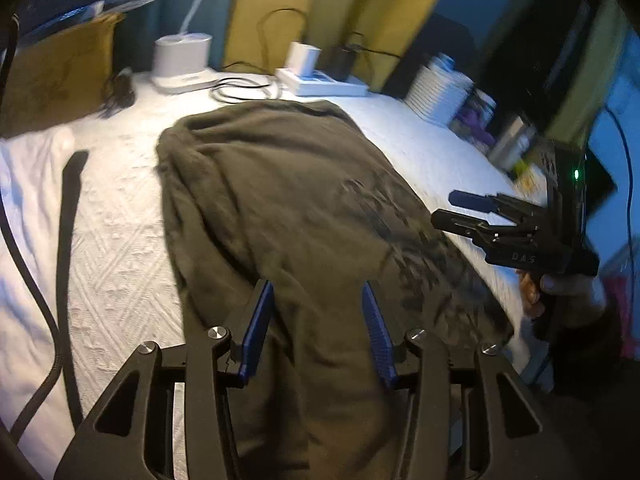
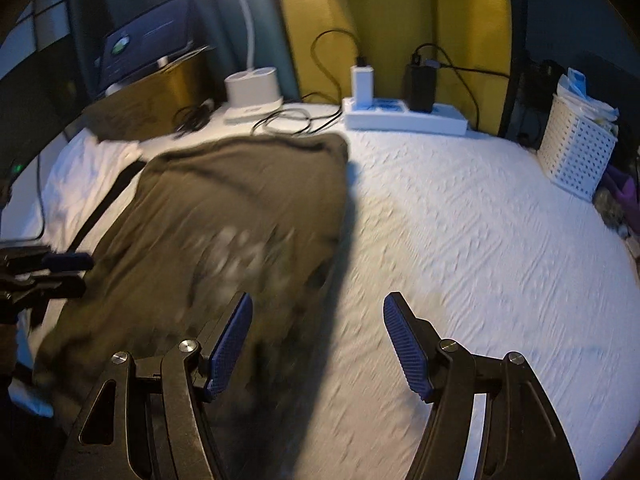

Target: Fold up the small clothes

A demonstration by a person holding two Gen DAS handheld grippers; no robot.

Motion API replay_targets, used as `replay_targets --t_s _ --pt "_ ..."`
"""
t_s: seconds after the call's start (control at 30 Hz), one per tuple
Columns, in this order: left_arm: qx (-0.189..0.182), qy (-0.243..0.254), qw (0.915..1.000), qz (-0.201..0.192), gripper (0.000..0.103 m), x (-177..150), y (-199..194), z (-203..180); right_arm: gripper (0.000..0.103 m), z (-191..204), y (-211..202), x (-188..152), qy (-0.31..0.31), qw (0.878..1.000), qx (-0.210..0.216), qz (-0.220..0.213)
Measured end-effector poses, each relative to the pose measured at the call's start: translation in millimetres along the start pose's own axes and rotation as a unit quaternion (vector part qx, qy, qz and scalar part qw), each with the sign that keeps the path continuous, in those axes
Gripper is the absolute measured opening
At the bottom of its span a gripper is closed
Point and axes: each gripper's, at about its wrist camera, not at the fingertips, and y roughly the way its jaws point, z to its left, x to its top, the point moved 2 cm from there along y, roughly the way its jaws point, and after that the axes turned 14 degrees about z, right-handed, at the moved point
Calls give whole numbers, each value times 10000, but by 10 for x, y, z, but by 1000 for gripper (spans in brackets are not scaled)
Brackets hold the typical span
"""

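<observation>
Left wrist: olive garment (image 1: 288, 216) lies, apparently folded, on white bedspread (image 1: 116, 240).

one olive garment (image 1: 280, 208), two tongs (image 1: 318, 332) (image 2: 318, 344), one white basket (image 2: 576, 152)

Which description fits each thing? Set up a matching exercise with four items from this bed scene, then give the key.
Things:
1. garment
2. power strip
3. basket
4. left gripper

Descriptions:
A. white, perforated, at the right edge of the bed
B. open, above the cloth
C. olive-brown, spread on the white cover
D. white, with chargers plugged in

Pairs: 1-C, 2-D, 3-A, 4-B
</observation>
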Motion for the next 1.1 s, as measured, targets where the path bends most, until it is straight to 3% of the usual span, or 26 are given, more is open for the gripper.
replay_targets --t_s 0.03,0.07,0.13,0.5,0.73,0.77,0.83,0.9,1.0,1.03,1.07,1.1 --pt "32 86 10000 24 17 -26 33 -20 70 21 1 -53 0 10000 15 15" --pt "115 104 9998 96 8 -55 83 -28 70 40 4 -100 21 10000 22 34" --pt "268 95 9995 109 0 -131 118 -23 70 101 6 -209 54 10000 -21 78" --pt "610 -332 9971 -299 0 -333 -238 177 70 502 -82 -577 -301 9994 -128 83" --pt "456 -475 9978 -52 4 -462 -242 105 70 501 -86 -754 -178 9996 -140 148" --pt "449 -455 9980 -12 8 -496 -248 87 70 491 -102 -783 -131 9998 -93 146" --pt "361 -400 9985 27 43 -581 -273 36 70 460 -142 -835 -21 9999 59 128" --pt "198 -429 9989 25 54 -649 -289 -2 70 439 -170 -901 66 9997 207 108" --pt "110 -306 9993 179 54 -751 -222 -93 67 407 -174 -979 180 9990 397 111" --pt "129 -240 9994 210 53 -778 -193 -120 53 414 -178 -1000 188 9985 504 102" --pt "182 -196 9993 260 52 -803 -156 -139 48 438 -188 -1019 171 9980 602 88" --pt "311 -157 9988 337 38 -835 -101 -147 44 475 -191 -1041 138 9971 740 116"
